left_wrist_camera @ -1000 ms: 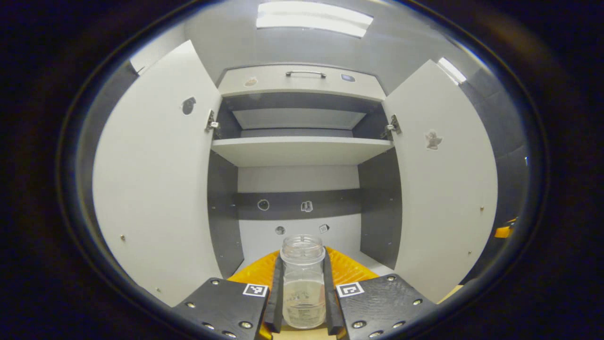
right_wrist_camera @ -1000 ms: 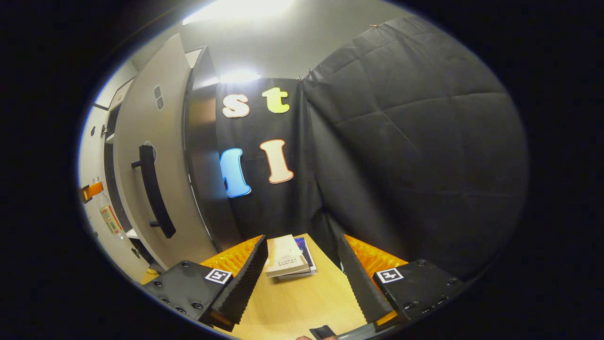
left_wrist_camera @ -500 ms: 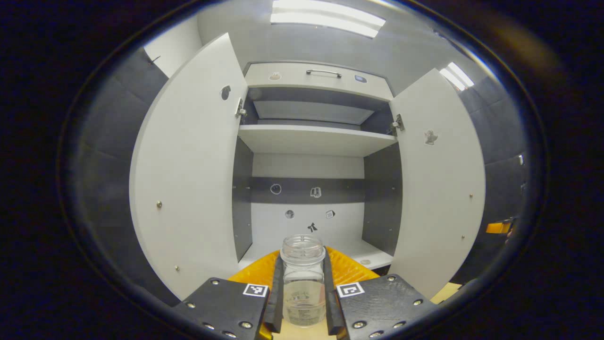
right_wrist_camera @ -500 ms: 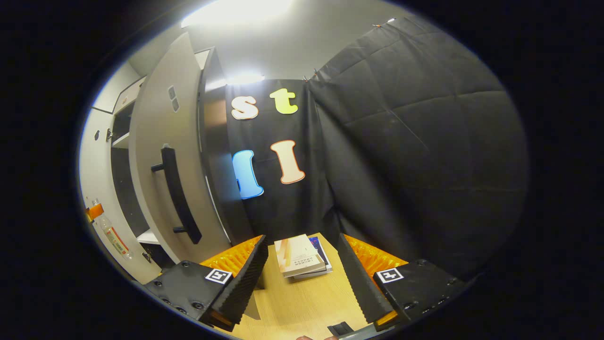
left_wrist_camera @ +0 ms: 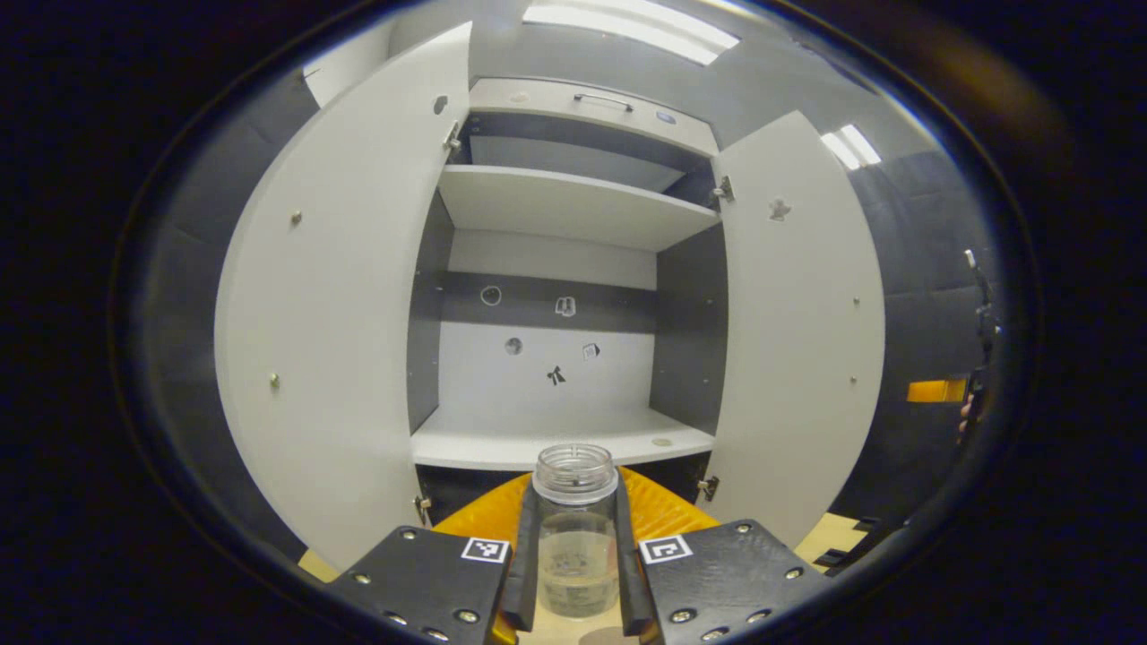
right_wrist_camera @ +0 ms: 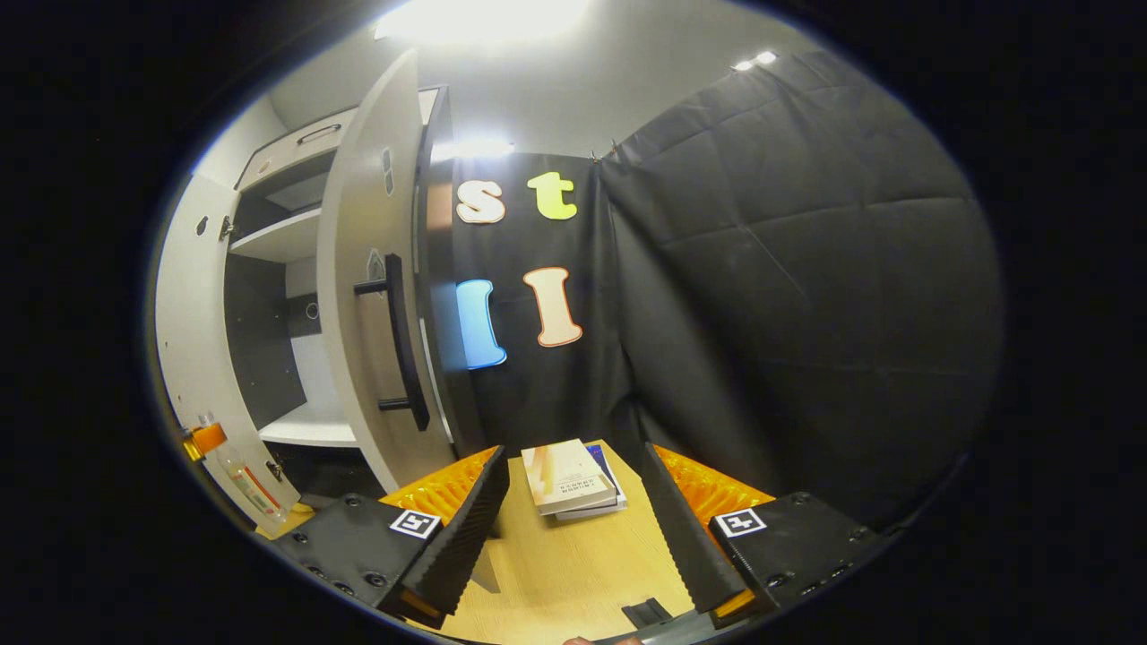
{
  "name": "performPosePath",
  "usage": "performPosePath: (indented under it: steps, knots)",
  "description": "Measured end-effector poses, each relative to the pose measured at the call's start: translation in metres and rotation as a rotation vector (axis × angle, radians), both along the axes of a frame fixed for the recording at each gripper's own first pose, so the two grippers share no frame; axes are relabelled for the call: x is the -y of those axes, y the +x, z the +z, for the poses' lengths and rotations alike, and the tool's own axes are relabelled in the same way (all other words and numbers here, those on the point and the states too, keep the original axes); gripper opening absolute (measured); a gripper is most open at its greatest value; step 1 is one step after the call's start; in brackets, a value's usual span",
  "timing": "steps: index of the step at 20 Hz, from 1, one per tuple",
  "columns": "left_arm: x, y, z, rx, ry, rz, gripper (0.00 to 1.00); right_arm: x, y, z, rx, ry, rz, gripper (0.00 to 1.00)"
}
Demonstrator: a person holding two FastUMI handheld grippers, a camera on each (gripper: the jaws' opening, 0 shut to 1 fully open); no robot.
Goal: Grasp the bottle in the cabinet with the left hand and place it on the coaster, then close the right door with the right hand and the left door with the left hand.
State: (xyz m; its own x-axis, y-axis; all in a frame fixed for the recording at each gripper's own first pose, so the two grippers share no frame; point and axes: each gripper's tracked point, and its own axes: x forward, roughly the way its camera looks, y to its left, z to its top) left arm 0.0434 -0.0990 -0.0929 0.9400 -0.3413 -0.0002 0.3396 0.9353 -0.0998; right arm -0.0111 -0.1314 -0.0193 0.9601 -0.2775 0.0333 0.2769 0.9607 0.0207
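The bottle [left_wrist_camera: 576, 528] stands upright between the fingers of the left gripper [left_wrist_camera: 576, 573], both fingers pressed against its sides, so the gripper is closed on it. It is clear, has no cap and is partly filled with a pale liquid. A second ago the shelf floor of the cabinet [left_wrist_camera: 560, 430] sat right behind it; now the bottle is out in front of the cabinet and lower, with the bottom shelf edge above its mouth and wooden table [left_wrist_camera: 824, 537] showing at the sides. A round dark edge at the very bottom of the left gripper view may be the coaster, but I cannot tell. The print on the bottle's label is too blurred to read.

Both doors stand wide open: the left door [left_wrist_camera: 340, 305] and the right door [left_wrist_camera: 797, 322]. Small stickers dot the cabinet's back wall; none carries readable writing.

In the right gripper view, the right gripper [right_wrist_camera: 573, 511] hangs open over the table with nothing between its fingers. It has swung toward the cabinet since the earlier frame, so more of the inside shows and the right door's black handle [right_wrist_camera: 399, 345] sits nearer the middle. The bottle shows at the far left there, with a red and white label. A stack of books [right_wrist_camera: 569, 479] lies on the table ahead of the fingers, its cover text too small to read.
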Motion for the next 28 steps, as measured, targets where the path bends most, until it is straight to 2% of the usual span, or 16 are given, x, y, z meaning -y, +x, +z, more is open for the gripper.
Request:
performPosePath:
  steps: [6, 8, 10, 11, 12, 13, 15, 16, 17, 19, 23, 24, 25, 28]
  knots:
    - [0.036, -0.018, -0.073, -0.012, 0.022, -0.117, 0.38, -0.009, -0.018, -0.004, -0.018, -0.004, -0.023, 0.95]
    - [0.051, -0.021, -0.103, -0.042, 0.017, -0.154, 0.38, -0.011, -0.022, -0.004, -0.053, -0.049, -0.018, 0.95]
    - [0.059, -0.019, -0.129, -0.07, 0.02, -0.162, 0.38, -0.012, -0.027, 0.003, -0.077, -0.124, -0.016, 0.92]
    - [0.062, -0.017, -0.14, -0.081, 0.017, -0.161, 0.37, -0.016, -0.028, 0.008, -0.078, -0.15, -0.008, 0.95]
    - [0.067, -0.014, -0.151, -0.093, 0.012, -0.162, 0.37, -0.019, -0.028, 0.01, -0.082, -0.168, 0.003, 0.92]
    - [0.071, -0.012, -0.162, -0.105, 0.011, -0.162, 0.37, -0.02, -0.029, 0.01, -0.088, -0.178, 0.008, 0.95]
    - [0.079, -0.01, -0.184, -0.129, 0.02, -0.158, 0.38, -0.02, -0.032, 0.009, -0.095, -0.17, 0.007, 0.95]
    - [0.08, -0.01, -0.195, -0.141, 0.026, -0.157, 0.38, -0.018, -0.034, 0.006, -0.105, -0.157, 0.002, 0.92]
    - [0.082, -0.01, -0.204, -0.145, 0.026, -0.161, 0.38, -0.015, -0.037, 0.002, -0.118, -0.14, -0.006, 0.95]
    - [0.086, -0.011, -0.216, -0.144, 0.016, -0.165, 0.38, -0.008, -0.041, -0.005, -0.141, -0.105, -0.026, 0.95]
    - [0.092, -0.01, -0.23, -0.142, 0.041, -0.16, 0.39, 0.002, -0.046, -0.007, -0.141, -0.041, -0.068, 0.95]
    - [0.093, -0.011, -0.235, -0.149, 0.059, -0.161, 0.39, 0.002, -0.045, -0.008, -0.135, -0.028, -0.07, 0.92]
    - [0.095, -0.013, -0.24, -0.155, 0.074, -0.168, 0.39, 0.003, -0.044, -0.009, -0.136, -0.022, -0.074, 0.95]
    - [0.097, -0.02, -0.245, -0.159, 0.1, -0.183, 0.41, 0.007, -0.046, -0.018, -0.152, -0.01, -0.08, 0.95]
